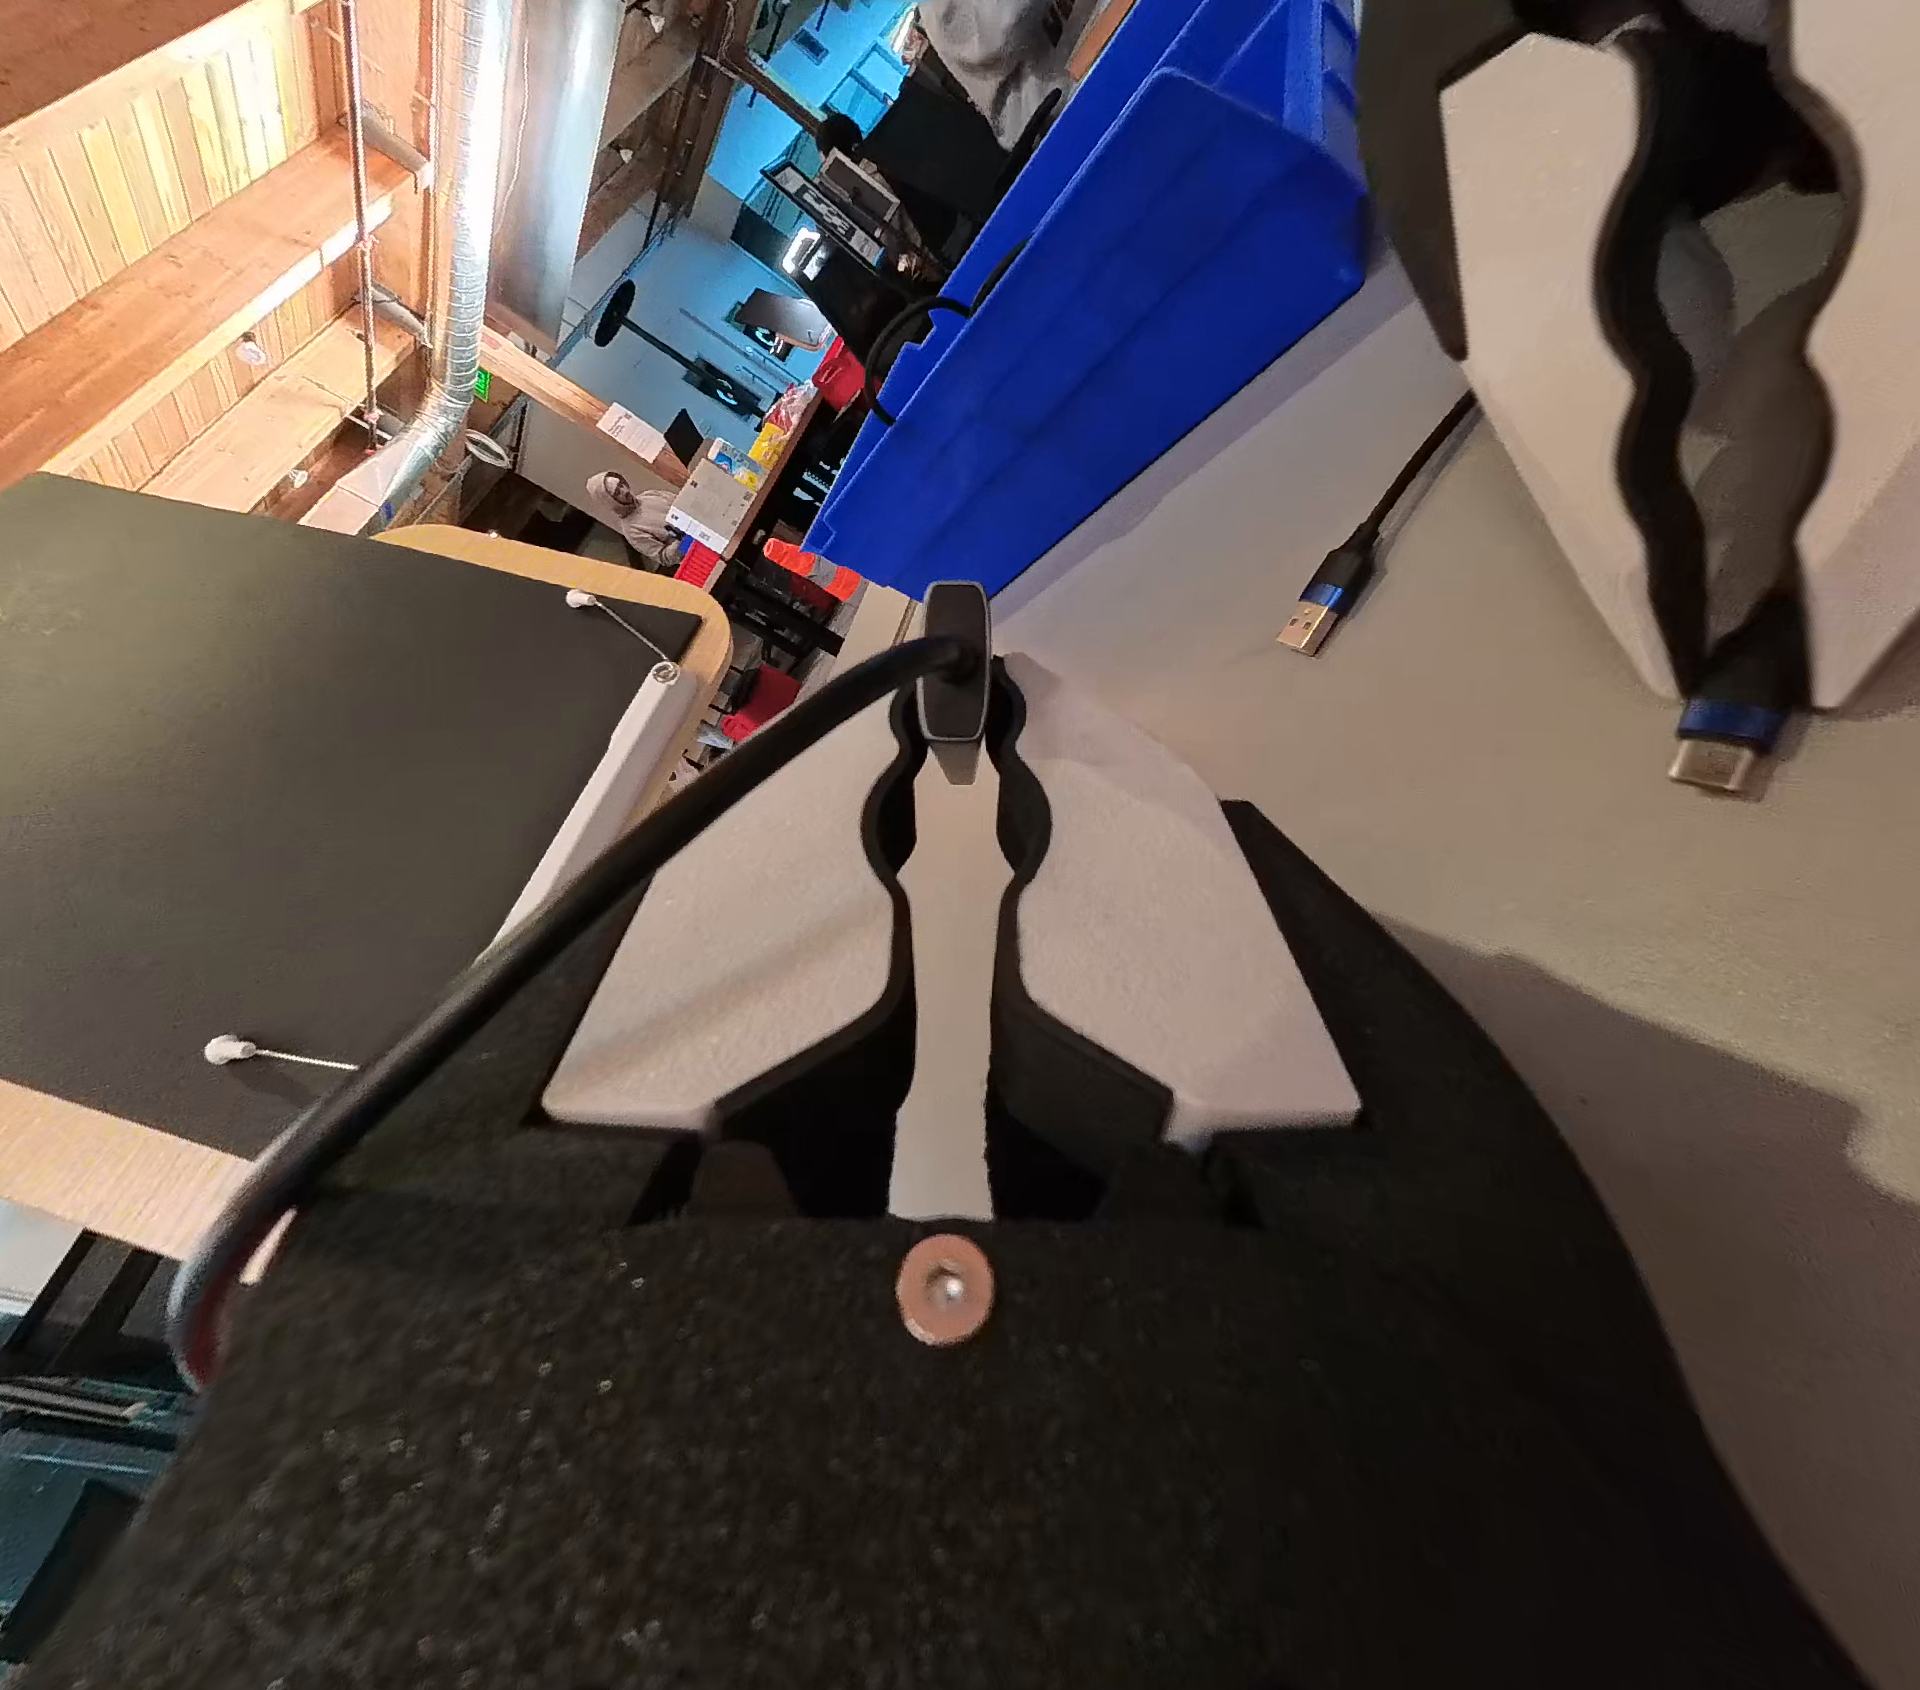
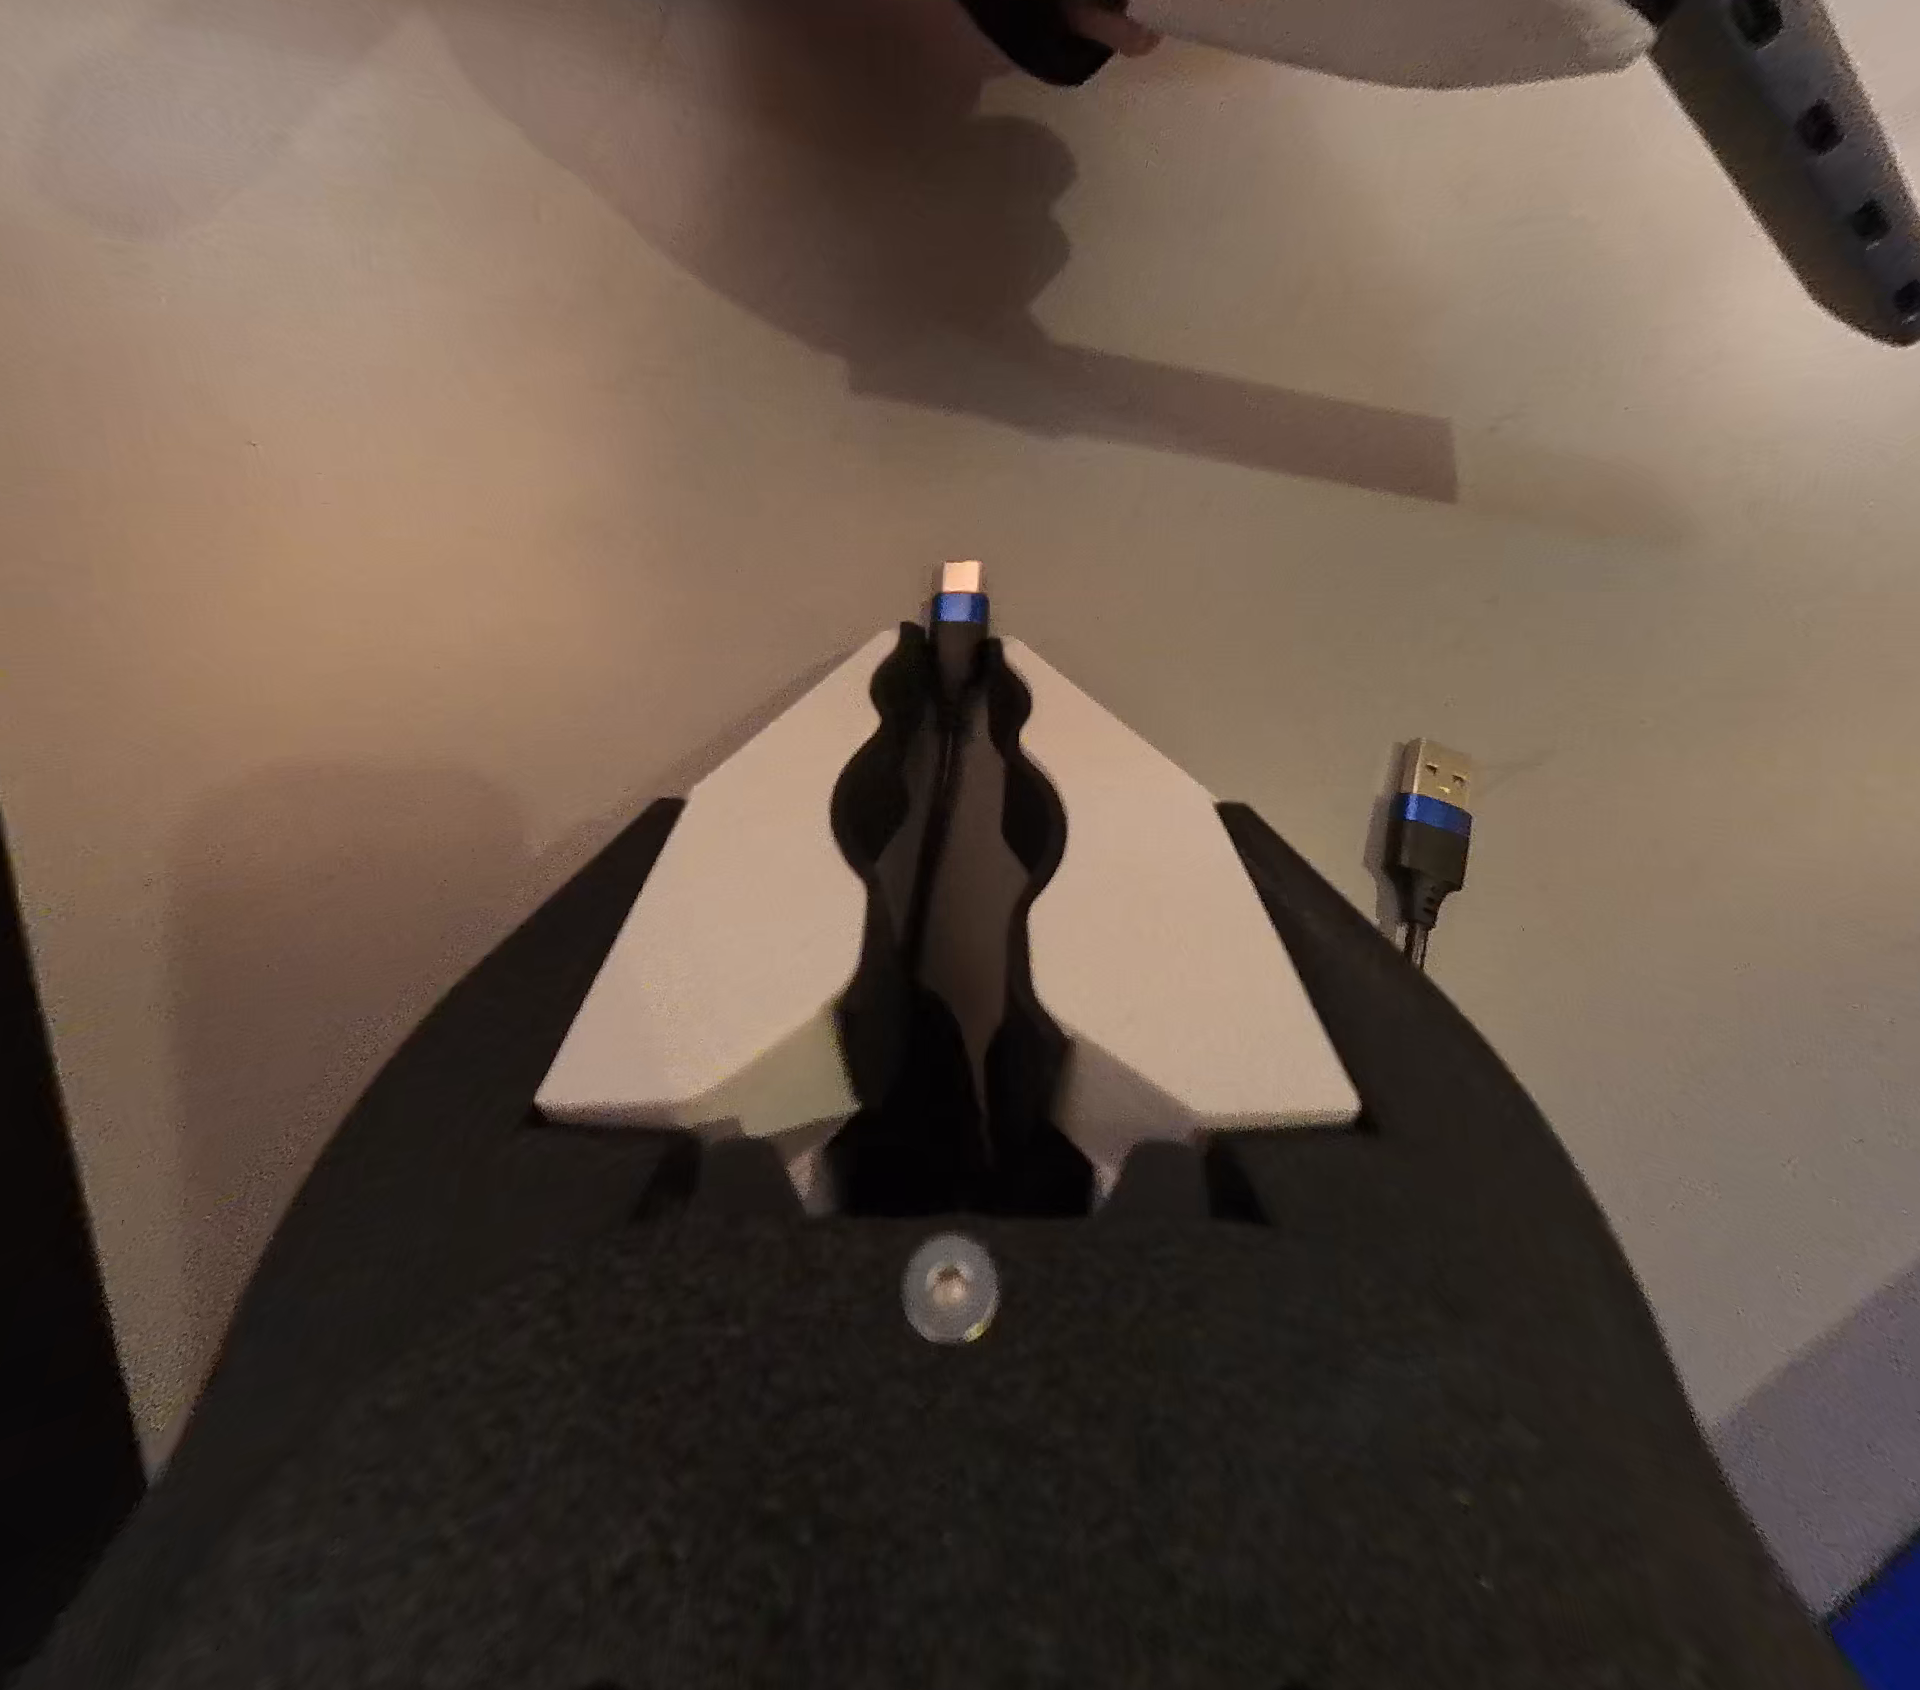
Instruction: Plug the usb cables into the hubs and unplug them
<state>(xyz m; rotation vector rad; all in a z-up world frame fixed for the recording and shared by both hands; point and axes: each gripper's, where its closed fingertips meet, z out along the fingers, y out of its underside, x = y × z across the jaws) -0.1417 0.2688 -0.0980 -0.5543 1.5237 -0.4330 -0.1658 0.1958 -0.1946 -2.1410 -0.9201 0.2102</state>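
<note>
Your left claw (image 1: 951, 710) pinches the grey hub (image 1: 954, 679) by its end; your right claw (image 2: 961, 643) pinches the blue-ringed plug (image 2: 960, 601), both above the desk (image 2: 416, 393). That thin grip may let the hub twist.

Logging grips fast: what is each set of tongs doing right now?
Left tongs: closed on the grey hub, held by its end.
Right tongs: closed on the blue-banded small cable plug.
</note>
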